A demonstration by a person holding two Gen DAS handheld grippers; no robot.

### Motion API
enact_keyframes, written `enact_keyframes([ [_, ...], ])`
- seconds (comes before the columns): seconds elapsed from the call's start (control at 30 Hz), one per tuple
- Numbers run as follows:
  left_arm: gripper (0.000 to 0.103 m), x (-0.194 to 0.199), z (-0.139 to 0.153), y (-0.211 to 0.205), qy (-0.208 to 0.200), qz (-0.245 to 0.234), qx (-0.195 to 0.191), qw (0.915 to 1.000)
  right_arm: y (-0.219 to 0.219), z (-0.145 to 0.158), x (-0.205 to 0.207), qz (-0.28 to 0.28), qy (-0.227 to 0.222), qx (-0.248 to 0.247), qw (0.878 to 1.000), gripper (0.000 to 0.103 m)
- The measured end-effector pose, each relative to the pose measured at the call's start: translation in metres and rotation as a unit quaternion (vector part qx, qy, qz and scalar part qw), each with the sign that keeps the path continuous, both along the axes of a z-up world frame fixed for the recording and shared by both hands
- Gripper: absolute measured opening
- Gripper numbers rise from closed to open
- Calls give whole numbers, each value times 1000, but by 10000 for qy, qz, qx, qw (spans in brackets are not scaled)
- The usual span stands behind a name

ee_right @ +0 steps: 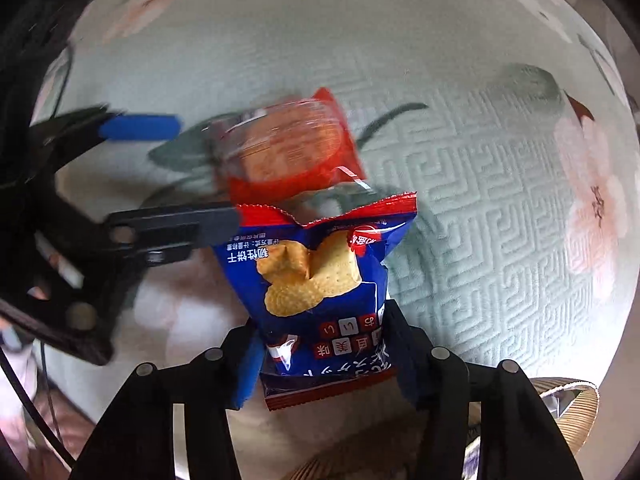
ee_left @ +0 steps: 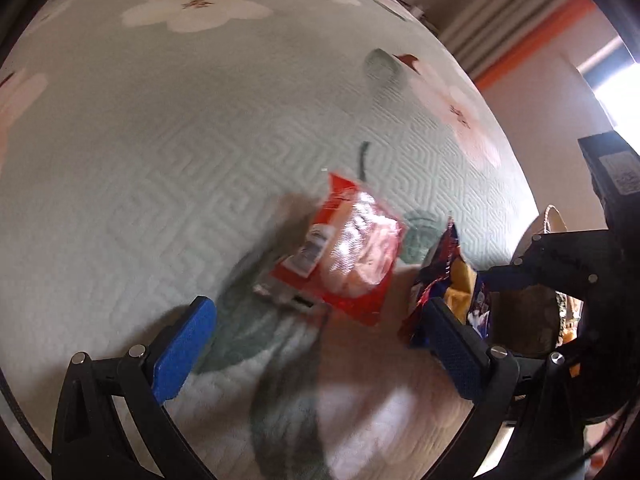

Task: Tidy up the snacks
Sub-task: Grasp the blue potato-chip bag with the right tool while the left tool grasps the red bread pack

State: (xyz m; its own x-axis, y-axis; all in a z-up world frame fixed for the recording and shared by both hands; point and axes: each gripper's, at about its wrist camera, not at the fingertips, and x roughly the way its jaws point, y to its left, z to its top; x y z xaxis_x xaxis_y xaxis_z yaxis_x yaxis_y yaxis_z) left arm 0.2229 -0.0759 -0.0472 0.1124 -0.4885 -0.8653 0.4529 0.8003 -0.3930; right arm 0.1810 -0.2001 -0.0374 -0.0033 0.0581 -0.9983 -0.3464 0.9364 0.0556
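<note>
The right hand-held gripper (ee_right: 326, 354) pinches the blue biscuit bag (ee_right: 316, 280) beside the red snack packet (ee_right: 292, 148), ready to sort, while the left hand-held gripper (ee_left: 316, 344) gapes empty above that packet.

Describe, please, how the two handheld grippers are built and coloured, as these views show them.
Both are alike: the left gripper and right gripper have black angular linkage arms joined by round silver pins, ending in flat blue textured pads. A thin black cable trails beside the left one.

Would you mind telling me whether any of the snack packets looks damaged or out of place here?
Nothing looks torn or spilled. The blue biscuit packet is creased where the right gripper pinches it; the red packet lies askew on the bedspread.
</note>
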Motion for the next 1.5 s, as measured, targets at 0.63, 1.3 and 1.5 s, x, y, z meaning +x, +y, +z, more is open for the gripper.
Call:
enact_keyframes([
  [0.63, 99, 39, 7, -36, 228, -576, 1066, 9924, -57, 3, 33, -502, 612, 774, 9938, 58],
  [1.3, 56, 31, -5, -85, -543, -1379, 1673, 9747, -270, 96, 47, -3183, -351, 2740, 9068, 43],
  [1.5, 52, 10, 12, -57, -397, -888, 1281, 9870, -246, 118, 5, -3435, -657, 2425, 9049, 42],
])
